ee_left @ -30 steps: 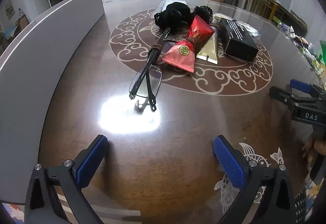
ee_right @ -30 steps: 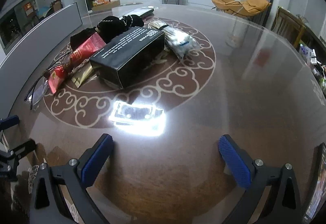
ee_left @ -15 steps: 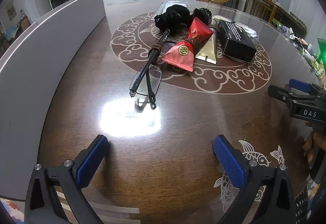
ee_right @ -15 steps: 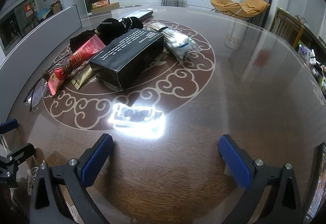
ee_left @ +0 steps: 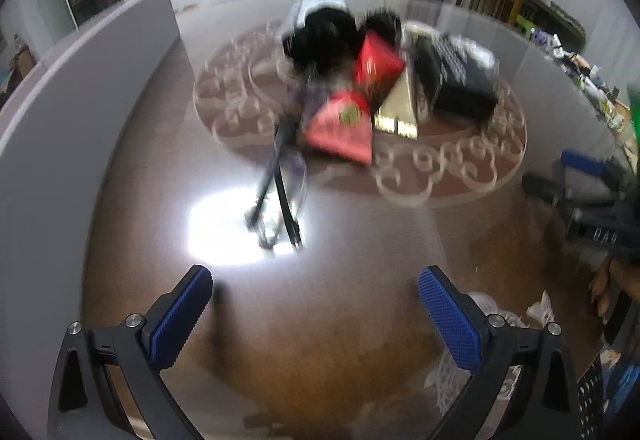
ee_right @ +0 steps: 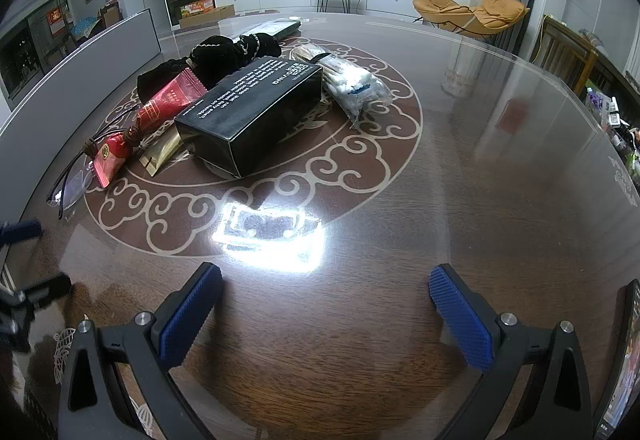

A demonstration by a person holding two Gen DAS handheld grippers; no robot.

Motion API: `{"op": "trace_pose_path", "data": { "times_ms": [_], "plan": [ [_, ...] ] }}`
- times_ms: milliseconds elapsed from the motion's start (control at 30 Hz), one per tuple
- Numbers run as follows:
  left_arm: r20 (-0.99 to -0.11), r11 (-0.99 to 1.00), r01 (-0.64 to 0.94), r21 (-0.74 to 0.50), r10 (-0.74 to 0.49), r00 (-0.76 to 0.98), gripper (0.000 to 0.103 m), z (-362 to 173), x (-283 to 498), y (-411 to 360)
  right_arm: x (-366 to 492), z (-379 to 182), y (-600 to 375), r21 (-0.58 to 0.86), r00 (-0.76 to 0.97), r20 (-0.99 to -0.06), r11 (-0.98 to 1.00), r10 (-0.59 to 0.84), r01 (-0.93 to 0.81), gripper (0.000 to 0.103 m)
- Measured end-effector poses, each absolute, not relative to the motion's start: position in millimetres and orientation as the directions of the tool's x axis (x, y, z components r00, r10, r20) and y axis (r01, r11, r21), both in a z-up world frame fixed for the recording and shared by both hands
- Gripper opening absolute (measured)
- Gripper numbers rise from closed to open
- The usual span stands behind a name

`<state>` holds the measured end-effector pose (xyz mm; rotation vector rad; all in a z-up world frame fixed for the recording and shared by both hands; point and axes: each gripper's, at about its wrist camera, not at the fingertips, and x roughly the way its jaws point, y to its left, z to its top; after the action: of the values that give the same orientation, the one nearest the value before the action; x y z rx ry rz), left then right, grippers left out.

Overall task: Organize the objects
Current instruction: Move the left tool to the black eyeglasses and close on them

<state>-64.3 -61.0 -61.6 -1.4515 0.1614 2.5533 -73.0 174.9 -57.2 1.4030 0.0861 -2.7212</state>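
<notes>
Behind the round wooden table (ee_left: 160, 168) I see a living room with a television and an orange chair. Through the left wrist camera everything has gone blurred where half a second ago it was sharp, so I read my left gripper (ee_left: 316, 314) as having started to swing toward the pile. Its fingers are spread wide with nothing between them. The folded glasses (ee_left: 280, 196) lie nearest, just past the fingertips by the bright glare, and sit larger in frame than before. Beyond them are the red packets (ee_left: 340, 128), a gold sachet (ee_left: 400, 108) and the black box (ee_left: 460, 80) to the right.

Through the right wrist camera the picture stays crisp and unchanged: my right gripper (ee_right: 326, 304) hangs spread and empty over bare table. The black box sits centre, a bag of cotton swabs (ee_right: 352, 80) to its right and black pouches (ee_right: 216, 56) far behind. I judge the glasses are my first pick.
</notes>
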Motion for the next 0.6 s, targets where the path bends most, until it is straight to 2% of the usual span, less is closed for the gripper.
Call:
{"op": "trace_pose_path", "data": {
  "times_ms": [167,267,300,333,367,400,433,500,600],
  "plan": [
    [-0.811,-0.965,-0.263,0.015,0.142,-0.567,0.103,-37,-90,-66,-73,-57,175,-0.014,-0.578,-0.815,-0.995,-0.044,0.096,0.103],
    [-0.844,-0.951,-0.309,-0.001,0.167,-0.510,0.103,-53,-118,-67,-73,-57,175,-0.014,-0.578,-0.815,-0.995,-0.044,0.096,0.103],
    [-0.850,-0.949,-0.316,-0.010,0.174,-0.498,0.096,-57,-122,-68,-73,-57,175,-0.014,-0.578,-0.815,-0.995,-0.044,0.096,0.103],
    [-0.852,-0.945,-0.327,-0.018,0.186,-0.489,0.085,-61,-124,-68,-73,-57,175,-0.014,-0.578,-0.815,-0.995,-0.044,0.096,0.103],
    [-0.859,-0.942,-0.334,-0.018,0.186,-0.477,0.061,-66,-125,-69,-73,-57,175,-0.014,-0.578,-0.815,-0.995,-0.044,0.096,0.103],
    [-0.846,-0.943,-0.332,0.004,0.174,-0.505,0.044,-65,-121,-69,-73,-57,175,-0.014,-0.578,-0.815,-0.995,-0.044,0.096,0.103],
    [-0.844,-0.943,-0.334,-0.010,0.187,-0.503,0.034,-65,-117,-72,-73,-57,175,-0.014,-0.578,-0.815,-0.995,-0.044,0.096,0.103],
    [-0.841,-0.951,-0.306,-0.043,0.200,-0.503,0.021,-63,-105,-79,-73,-57,175,-0.014,-0.578,-0.815,-0.995,-0.044,0.096,0.103],
    [-0.834,-0.974,-0.218,-0.065,0.173,-0.523,0.020,-64,-72,-95,-73,-57,175,-0.014,-0.578,-0.815,-0.995,-0.044,0.096,0.103]
  ]
}}
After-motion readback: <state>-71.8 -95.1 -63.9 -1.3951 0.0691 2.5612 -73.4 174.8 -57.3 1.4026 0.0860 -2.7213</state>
